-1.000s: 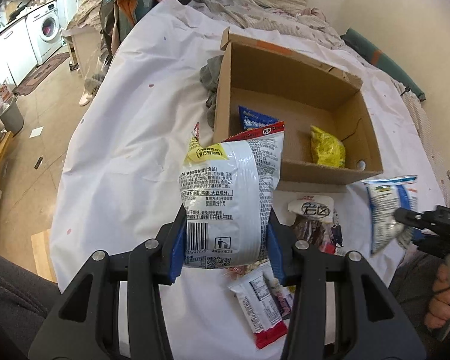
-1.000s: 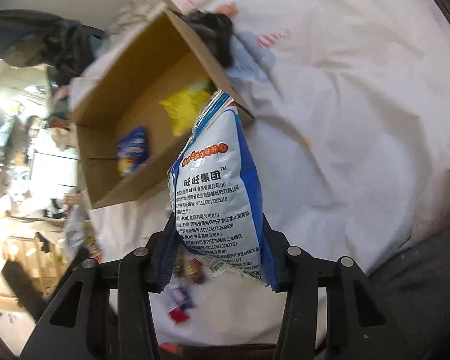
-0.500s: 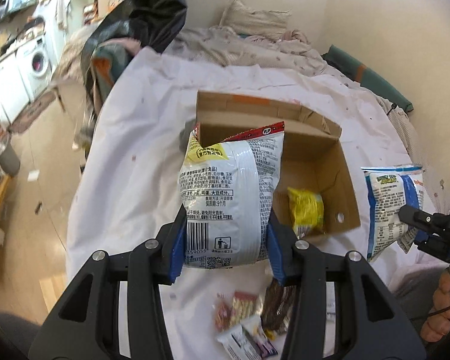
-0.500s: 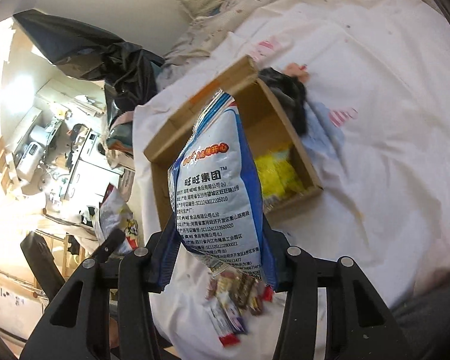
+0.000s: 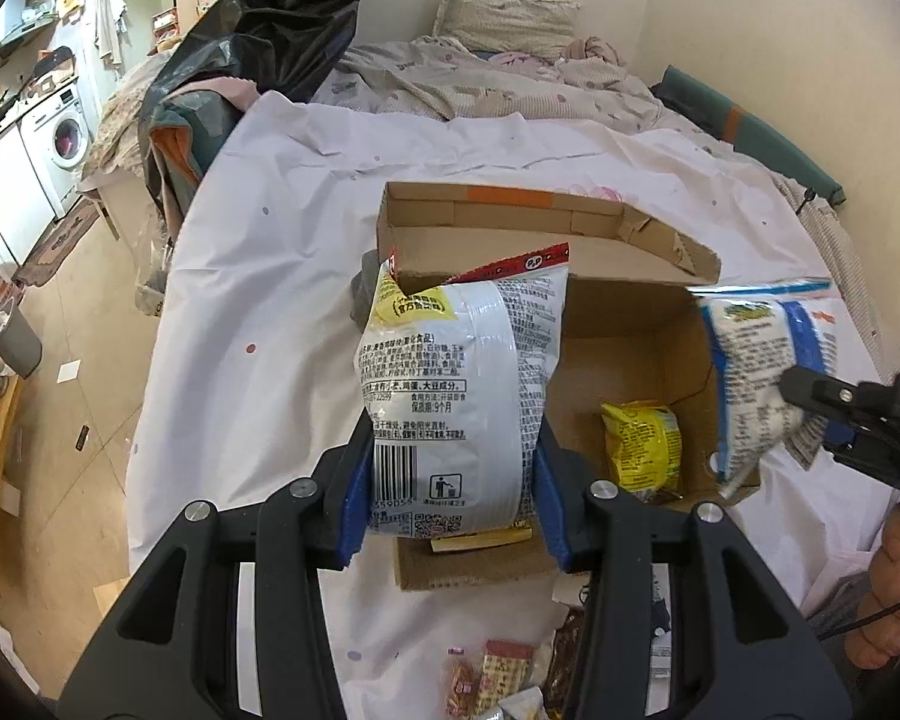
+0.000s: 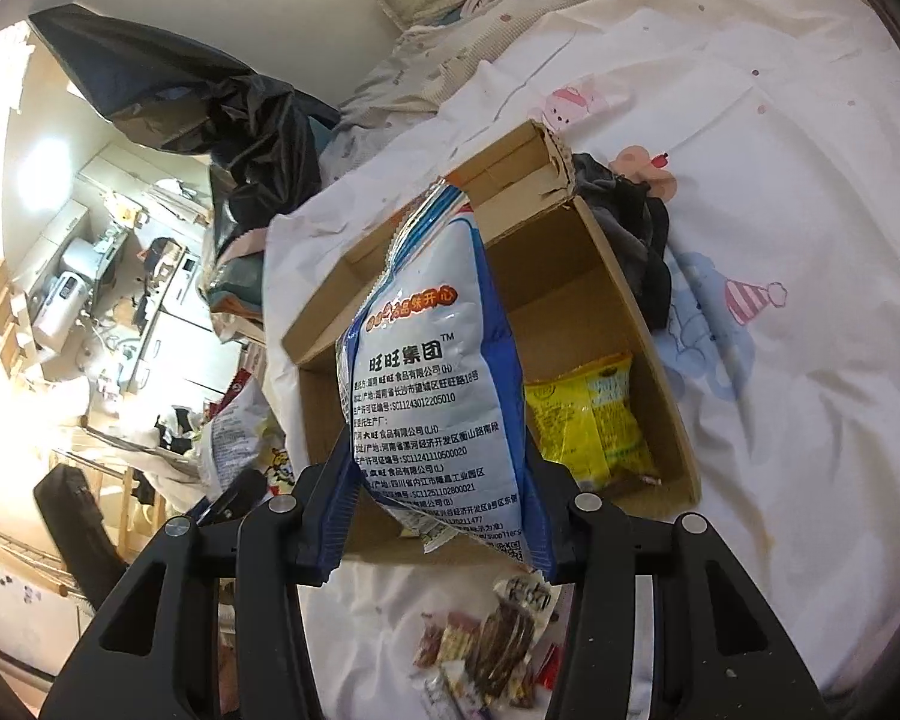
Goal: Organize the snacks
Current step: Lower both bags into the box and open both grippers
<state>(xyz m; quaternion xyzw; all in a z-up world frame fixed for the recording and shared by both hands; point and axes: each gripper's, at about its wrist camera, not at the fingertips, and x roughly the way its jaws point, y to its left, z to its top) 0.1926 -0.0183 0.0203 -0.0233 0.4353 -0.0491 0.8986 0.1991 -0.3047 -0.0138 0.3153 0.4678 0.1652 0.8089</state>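
Left wrist view: my left gripper (image 5: pixel 450 492) fills the bottom of the frame, its blue fingers (image 5: pixel 354 498) clamped partway closed on a white snack bag (image 5: pixel 459 384) with a barcode, held upright at centre. Below it, at the bottom edge, small snack packets (image 5: pixel 498 675) lie loose on the white bed sheet (image 5: pixel 258 276). Just behind the bag sits the open cardboard box (image 5: pixel 510 228), with a yellow packet (image 5: pixel 642 444) on its floor at centre right. At the right edge, my right gripper (image 5: pixel 810 402) pinches a blue-and-white bag (image 5: pixel 750 378) beside the box's right wall.

Right wrist view: my right gripper (image 6: pixel 444 516) is likewise partly closed on the blue-and-white bag (image 6: pixel 438 384), which hangs in front of the box (image 6: pixel 570 276); the yellow packet (image 6: pixel 588 420) lies inside at centre right. A dark cloth (image 6: pixel 636 228) is bunched against the box's far right side.
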